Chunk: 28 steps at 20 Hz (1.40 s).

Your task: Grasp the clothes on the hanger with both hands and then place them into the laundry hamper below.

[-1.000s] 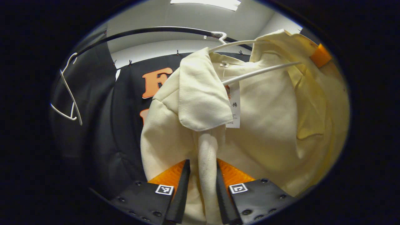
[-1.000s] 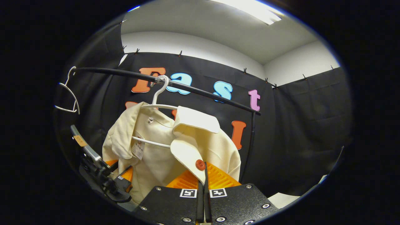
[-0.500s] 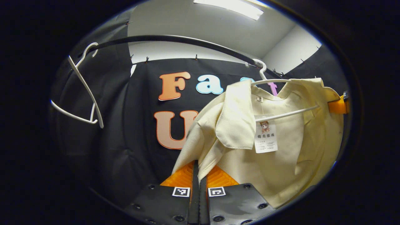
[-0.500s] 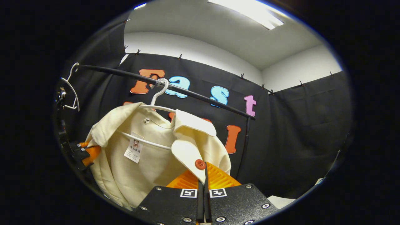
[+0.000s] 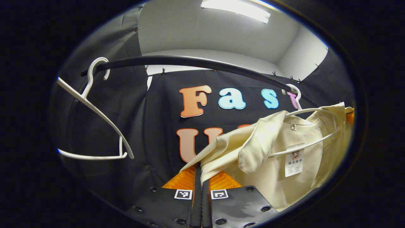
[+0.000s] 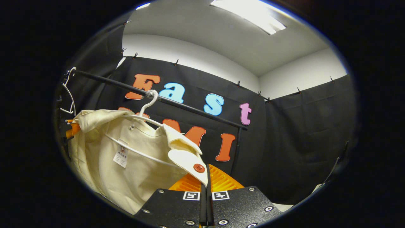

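The cream cotton shirt hangs on its white wire hanger, now stretched wider: left gripper and right gripper each pinch a front edge (pulled apart), readying removal.

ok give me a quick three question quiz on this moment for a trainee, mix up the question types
1. True or false: the cream shirt is already off its white hanger.
2. How many hangers are on the black rail in the left gripper view?
3. Multiple choice: where is the red button? A) on the flap just above the right gripper; B) on the sewn-in tag; C) on the rail.

Key
1. False: the hanger sits inside the collar, hooked on the rail.
2. Two: an empty hanger and the one with the shirt.
3. A. Both the right and the left gripper have their jaws closed on fabric.
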### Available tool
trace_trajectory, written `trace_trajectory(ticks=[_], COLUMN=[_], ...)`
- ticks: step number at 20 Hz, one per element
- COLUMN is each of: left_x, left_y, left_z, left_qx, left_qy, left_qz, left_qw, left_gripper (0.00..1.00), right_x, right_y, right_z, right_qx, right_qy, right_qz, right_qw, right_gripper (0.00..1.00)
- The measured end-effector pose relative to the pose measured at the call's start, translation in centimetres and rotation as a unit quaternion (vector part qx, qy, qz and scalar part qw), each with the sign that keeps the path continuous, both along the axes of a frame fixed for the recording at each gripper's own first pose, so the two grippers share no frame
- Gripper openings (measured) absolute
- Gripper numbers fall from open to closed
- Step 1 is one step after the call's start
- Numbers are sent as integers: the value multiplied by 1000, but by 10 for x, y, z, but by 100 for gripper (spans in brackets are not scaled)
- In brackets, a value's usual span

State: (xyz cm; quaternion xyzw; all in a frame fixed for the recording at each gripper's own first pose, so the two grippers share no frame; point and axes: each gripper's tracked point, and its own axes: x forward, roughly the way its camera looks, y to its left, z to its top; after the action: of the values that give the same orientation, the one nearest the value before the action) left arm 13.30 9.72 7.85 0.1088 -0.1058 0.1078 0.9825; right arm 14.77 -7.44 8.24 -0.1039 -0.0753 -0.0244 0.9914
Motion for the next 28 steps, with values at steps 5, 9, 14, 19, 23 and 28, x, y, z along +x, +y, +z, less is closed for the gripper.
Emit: trace_trajectory(ticks=[5,9,14,19,23,28], left_x=[35,57,84,104,107,113], left_y=[12,18,18,25,28,29], left_z=[19,27,20,-17,-46,-69], left_qx=[14,2,-14,-44,-46,-26], left_qy=[-12,-6,0,34,66,85], left_qz=[0,-8,-10,-3,1,8], left_qw=[1000,1000,1000,998,997,996], left_gripper=[7,7,7,7,7,7], right_x=[23,46,73,92,98,89], right_y=[-36,-51,-59,-54,-47,-41], right_z=[35,51,47,11,-30,-56], right_qx=[10,26,37,32,28,11], right_qy=[-12,-11,-5,20,49,60], right_qz=[-15,-14,-12,-5,-1,-2], right_qw=[1000,1000,999,999,998,998], right_gripper=[0,0,0,0,0,0])
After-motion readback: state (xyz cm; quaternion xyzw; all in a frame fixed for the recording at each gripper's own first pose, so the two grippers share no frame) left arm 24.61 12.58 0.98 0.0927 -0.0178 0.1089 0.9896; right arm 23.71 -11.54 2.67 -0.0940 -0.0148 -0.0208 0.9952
